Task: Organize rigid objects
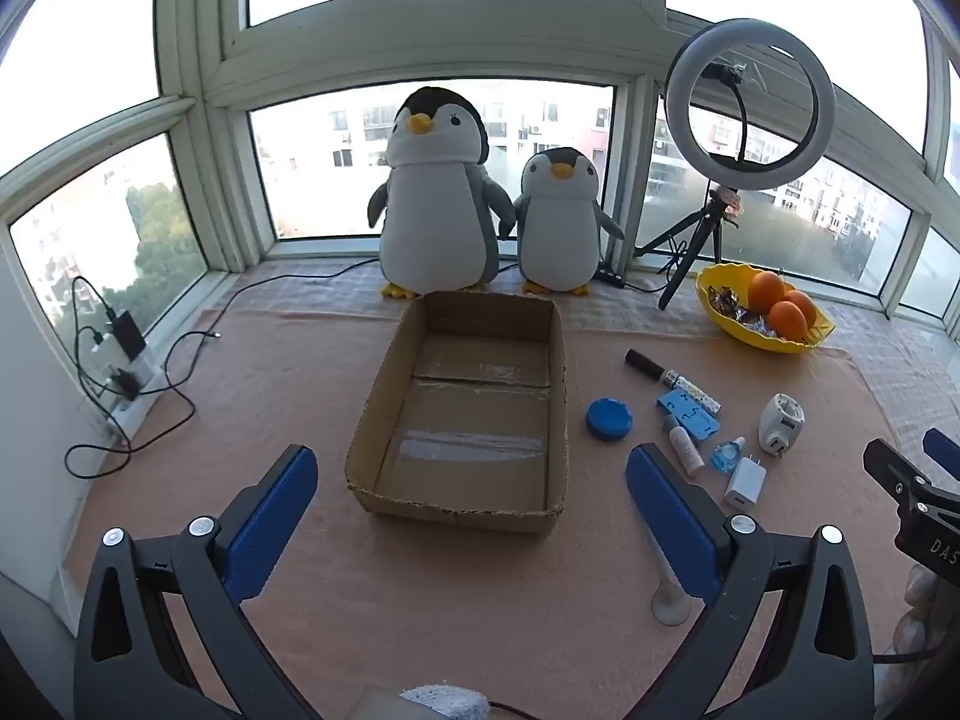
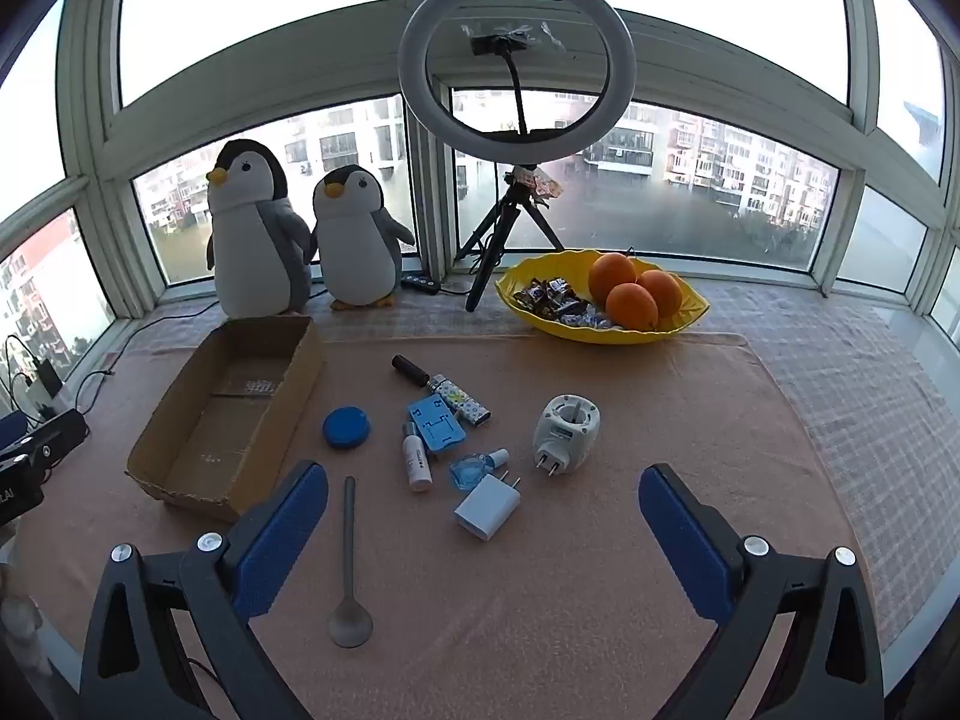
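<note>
Hovering low over the peach cloth on the table [image 1: 180,390], the left hand-held gripper [image 1: 471,489] has its jaws spread wide and holds nothing; straight ahead of it sits the cardboard box [image 1: 360,450], its near wall ragged along the top edge, its floor bare. Open cloth lies between that near wall and the blue pads.

Off to this gripper's right, just past the box's right wall, lies a blue round lid [image 1: 609,418].

The right hand-held gripper [image 2: 483,501] is likewise wide apart and grips nothing. Between its fingers and just ahead lies a white charger [image 2: 486,505]; beyond that, close together, a small blue bottle [image 2: 474,468], a white tube [image 2: 416,468], a blue flat holder [image 2: 437,423], a patterned marker [image 2: 444,390] and a white plug adapter [image 2: 567,432]. A grey spoon [image 2: 349,576] lies just inside its left finger. To the right of this cluster the cloth runs free out to its edge.
</note>
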Available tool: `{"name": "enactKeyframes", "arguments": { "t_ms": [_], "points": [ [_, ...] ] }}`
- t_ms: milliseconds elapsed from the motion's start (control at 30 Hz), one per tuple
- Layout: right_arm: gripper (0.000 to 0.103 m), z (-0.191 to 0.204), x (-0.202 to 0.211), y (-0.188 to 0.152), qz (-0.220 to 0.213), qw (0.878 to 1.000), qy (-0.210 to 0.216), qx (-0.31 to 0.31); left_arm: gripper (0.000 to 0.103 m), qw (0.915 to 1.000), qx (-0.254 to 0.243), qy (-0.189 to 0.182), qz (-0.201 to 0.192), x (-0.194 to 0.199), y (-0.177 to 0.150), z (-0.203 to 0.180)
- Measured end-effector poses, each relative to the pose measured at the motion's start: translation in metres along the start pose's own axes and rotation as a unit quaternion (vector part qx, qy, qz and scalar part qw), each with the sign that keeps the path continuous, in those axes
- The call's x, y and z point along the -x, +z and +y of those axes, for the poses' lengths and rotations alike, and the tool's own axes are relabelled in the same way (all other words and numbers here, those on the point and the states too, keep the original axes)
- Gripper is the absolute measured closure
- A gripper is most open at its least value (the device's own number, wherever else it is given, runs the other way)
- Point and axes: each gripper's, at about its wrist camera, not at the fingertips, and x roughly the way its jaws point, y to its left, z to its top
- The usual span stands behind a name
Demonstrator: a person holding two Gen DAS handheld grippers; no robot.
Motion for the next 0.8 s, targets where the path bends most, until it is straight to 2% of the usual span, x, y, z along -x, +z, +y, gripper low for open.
{"name": "enactKeyframes", "arguments": {
  "t_ms": [233,400,800],
  "points": [
    [0.0,0.0,-0.001,0.0,-0.004,1.0,-0.006,-0.009,0.001,1.0,0.0,-0.002,0.005,-0.003,0.002,0.007],
    [0.0,0.002,0.003,-0.007,-0.011,1.0,-0.007,-0.004,0.001,1.0,-0.006,0.001,0.004,-0.003,0.005,-0.001],
    [0.0,0.001,0.001,0.0,-0.003,1.0,-0.006,0.004,0.001,0.9999,-0.009,0.005,-0.005,0.001,0.003,-0.003]
  ]
}}
